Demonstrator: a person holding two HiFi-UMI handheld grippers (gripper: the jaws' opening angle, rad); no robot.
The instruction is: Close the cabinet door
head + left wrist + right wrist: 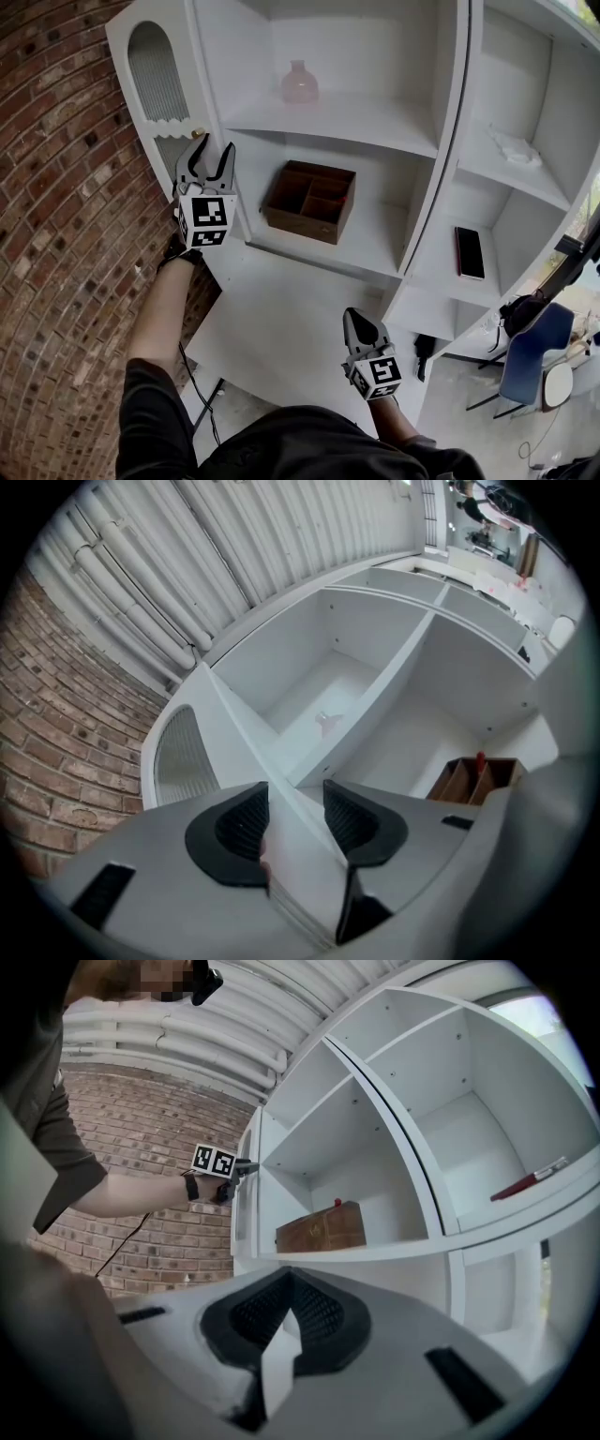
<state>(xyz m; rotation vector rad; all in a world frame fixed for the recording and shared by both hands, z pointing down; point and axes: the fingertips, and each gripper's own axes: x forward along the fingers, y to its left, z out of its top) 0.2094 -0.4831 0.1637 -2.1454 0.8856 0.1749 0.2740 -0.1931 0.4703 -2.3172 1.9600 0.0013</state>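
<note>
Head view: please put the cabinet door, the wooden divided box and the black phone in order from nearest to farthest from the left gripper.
1. The cabinet door, at the left: its edge stands between the jaws of the left gripper.
2. The wooden divided box, on a left-bay shelf, to the gripper's right.
3. The black phone, on a right-bay shelf, beyond the divider.

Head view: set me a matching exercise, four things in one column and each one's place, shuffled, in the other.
1 pink vase
2 brown wooden box
3 black flat device
4 left gripper

A shelf in the right-hand compartment
B clamped on the cabinet door edge
C upper shelf, left compartment
D shelf just below the vase

Pairs: 1-C, 2-D, 3-A, 4-B.
</note>
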